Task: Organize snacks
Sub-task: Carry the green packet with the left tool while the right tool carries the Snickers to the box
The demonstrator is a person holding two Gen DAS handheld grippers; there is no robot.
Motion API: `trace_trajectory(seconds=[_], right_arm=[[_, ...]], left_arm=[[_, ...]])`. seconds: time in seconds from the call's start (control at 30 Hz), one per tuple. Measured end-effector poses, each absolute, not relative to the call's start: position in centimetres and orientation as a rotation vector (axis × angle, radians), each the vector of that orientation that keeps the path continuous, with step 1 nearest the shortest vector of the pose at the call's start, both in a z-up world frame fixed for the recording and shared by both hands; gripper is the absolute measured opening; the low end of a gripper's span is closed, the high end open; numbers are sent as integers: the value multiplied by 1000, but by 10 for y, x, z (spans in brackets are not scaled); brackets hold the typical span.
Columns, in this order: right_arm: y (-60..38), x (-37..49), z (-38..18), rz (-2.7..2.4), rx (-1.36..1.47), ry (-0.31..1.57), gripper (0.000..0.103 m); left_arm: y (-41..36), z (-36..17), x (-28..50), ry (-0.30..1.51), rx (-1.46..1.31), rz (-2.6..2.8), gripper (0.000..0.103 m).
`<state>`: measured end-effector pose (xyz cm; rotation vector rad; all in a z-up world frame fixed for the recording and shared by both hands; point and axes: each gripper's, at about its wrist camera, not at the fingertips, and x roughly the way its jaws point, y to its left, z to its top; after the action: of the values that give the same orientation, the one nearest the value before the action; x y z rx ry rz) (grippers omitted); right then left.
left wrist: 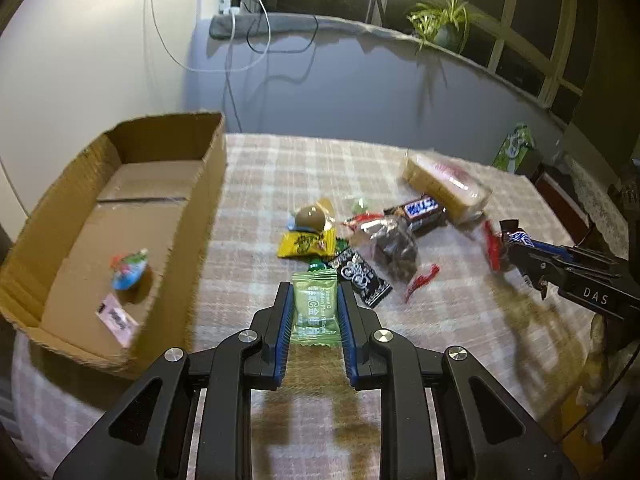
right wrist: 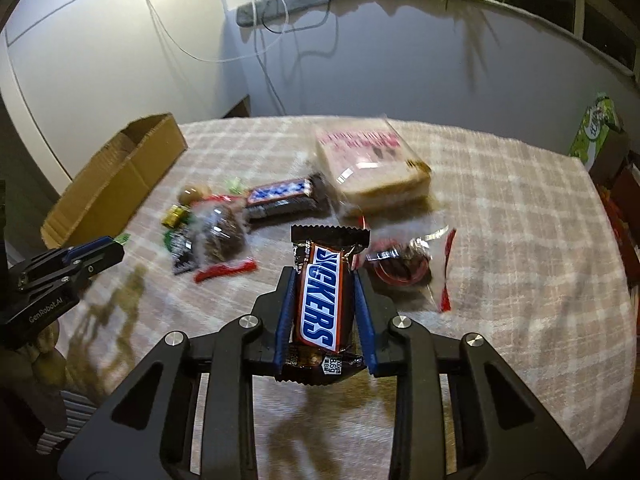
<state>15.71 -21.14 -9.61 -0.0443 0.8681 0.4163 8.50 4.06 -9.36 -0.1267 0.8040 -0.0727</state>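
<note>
Left tool pinches crinkly green sachet over plaid cloth.

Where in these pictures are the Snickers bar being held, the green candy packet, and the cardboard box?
Snickers bar [right wrist: 320, 300]: right wrist view, middle of its blue lettering.
Green candy packet [left wrist: 313, 308]: left wrist view, centre of its wrapper.
Cardboard box [left wrist: 208, 184]: left wrist view, its right-hand wall.

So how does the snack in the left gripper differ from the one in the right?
The left gripper holds a pale green packet, flat and thin. The right gripper holds a brown Snickers bar, thicker and longer, overhanging both ends of the fingers. Both are sealed and clamped lengthwise.
</note>
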Motion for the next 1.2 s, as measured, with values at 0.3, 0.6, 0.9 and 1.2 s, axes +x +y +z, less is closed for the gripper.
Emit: trace_trajectory(seconds=[0.3, 0.6, 0.9, 1.2], right_arm=[[-177, 149, -67, 488, -55, 803, 29], [-129, 148, -49, 586, -69, 761, 29], [-68, 149, -35, 692, -121, 727, 29], [-10, 152, -33, 774, -176, 719, 29]], left_arm=[[66, -71, 73, 739, -177, -33, 20], [104, -64, 65, 704, -212, 34, 20], [144, -63, 59, 684, -238, 122, 20], [177, -69, 58, 687, -264, 187, 20]])
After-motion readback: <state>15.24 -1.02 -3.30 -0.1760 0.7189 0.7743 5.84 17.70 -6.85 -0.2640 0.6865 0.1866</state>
